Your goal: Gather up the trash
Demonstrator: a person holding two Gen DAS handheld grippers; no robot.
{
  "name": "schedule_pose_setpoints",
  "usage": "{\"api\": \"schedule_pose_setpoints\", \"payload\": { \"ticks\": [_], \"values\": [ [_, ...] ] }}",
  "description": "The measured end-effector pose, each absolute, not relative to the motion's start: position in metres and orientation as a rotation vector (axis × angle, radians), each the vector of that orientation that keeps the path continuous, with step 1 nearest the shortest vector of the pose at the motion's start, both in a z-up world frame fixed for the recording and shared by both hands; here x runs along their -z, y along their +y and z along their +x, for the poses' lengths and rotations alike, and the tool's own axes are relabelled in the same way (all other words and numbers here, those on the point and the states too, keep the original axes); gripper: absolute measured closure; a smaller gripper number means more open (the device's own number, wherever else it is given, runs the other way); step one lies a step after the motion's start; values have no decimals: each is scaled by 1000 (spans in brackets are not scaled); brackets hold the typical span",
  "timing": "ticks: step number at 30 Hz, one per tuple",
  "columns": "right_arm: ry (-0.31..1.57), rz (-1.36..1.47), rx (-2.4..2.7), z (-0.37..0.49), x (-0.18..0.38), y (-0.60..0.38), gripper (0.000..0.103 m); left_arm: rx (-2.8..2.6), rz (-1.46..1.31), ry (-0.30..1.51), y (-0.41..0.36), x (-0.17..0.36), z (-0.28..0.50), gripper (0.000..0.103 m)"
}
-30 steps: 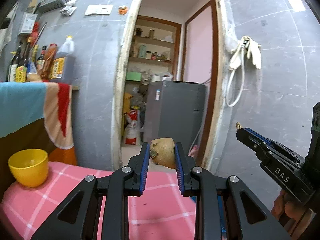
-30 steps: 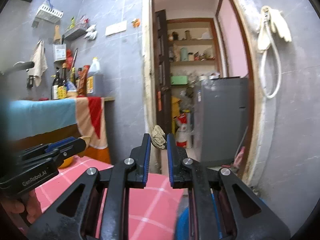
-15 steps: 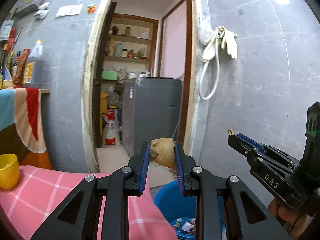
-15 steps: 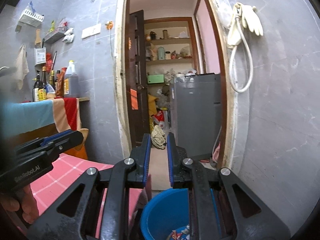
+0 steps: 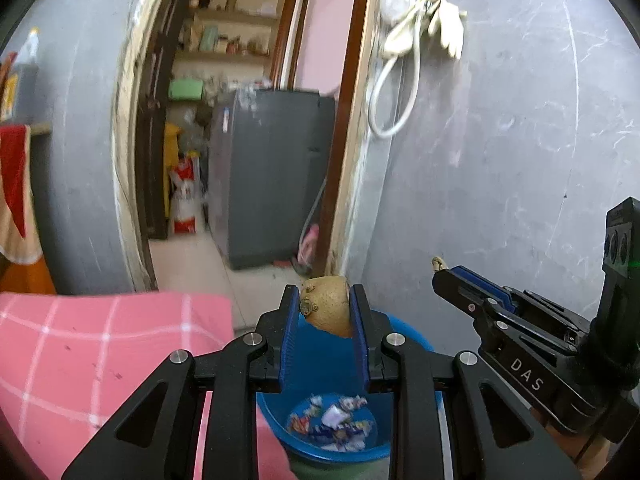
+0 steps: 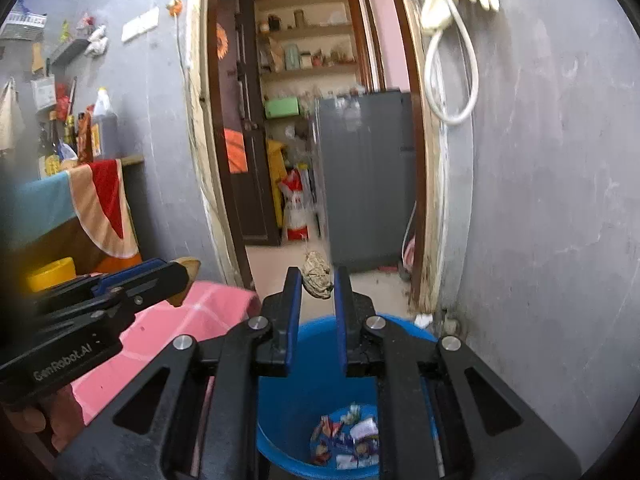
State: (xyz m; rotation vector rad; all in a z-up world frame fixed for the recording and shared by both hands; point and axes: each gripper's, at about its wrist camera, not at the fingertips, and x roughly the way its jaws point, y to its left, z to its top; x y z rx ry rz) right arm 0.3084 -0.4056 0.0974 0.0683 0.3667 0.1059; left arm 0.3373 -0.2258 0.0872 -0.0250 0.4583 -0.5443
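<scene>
My left gripper [image 5: 325, 300] is shut on a brown potato piece [image 5: 328, 308], held between its blue pads. Below it stands a blue bucket [image 5: 320, 360] with several crumpled wrappers [image 5: 332, 424] at the bottom. My right gripper [image 6: 316, 280] is shut on a small crumpled brownish scrap [image 6: 317, 276], and it also hangs over the bucket [image 6: 316, 360]. The two grippers are side by side. The right gripper [image 5: 440, 274] shows at the right of the left wrist view, and the left gripper [image 6: 182, 276] at the left of the right wrist view.
A table with a pink checked cloth [image 5: 80, 340] borders the bucket on the left, with a yellow bowl [image 6: 50, 274] on it. A grey wall [image 5: 500, 160] rises close behind the bucket, with a hose and gloves [image 5: 420, 28] hung on it. An open doorway shows a grey cabinet [image 5: 272, 176].
Both grippers have swung right and downward, off the pink table and over the blue bucket, which has come into view. Each keeps its hold on its piece.
</scene>
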Motion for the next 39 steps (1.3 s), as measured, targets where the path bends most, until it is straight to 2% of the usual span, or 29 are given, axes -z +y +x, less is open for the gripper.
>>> {"api": "schedule_pose_setpoints", "payload": {
  "ticks": [13, 17, 22, 25, 31, 35, 39],
  "values": [
    [519, 179, -116, 329, -73, -432, 45, 574, -55, 666, -246, -61, 364, 81],
    [540, 196, -107, 335, -69, -434, 45, 564, -74, 684, -242, -59, 366, 67],
    [543, 209, -96, 333, -68, -436, 45, 541, -82, 678, -235, -60, 365, 65],
    [529, 209, -89, 330, -71, -435, 43, 520, -97, 654, -228, -63, 361, 56],
    [495, 192, -79, 323, -77, -430, 31, 466, -109, 601, -209, -75, 355, 44],
    [467, 174, -75, 317, -84, -428, 22, 428, -128, 563, -194, -81, 350, 25],
    [451, 168, -76, 313, -89, -425, 11, 399, -139, 543, -180, -85, 345, 16]
  ]
}}
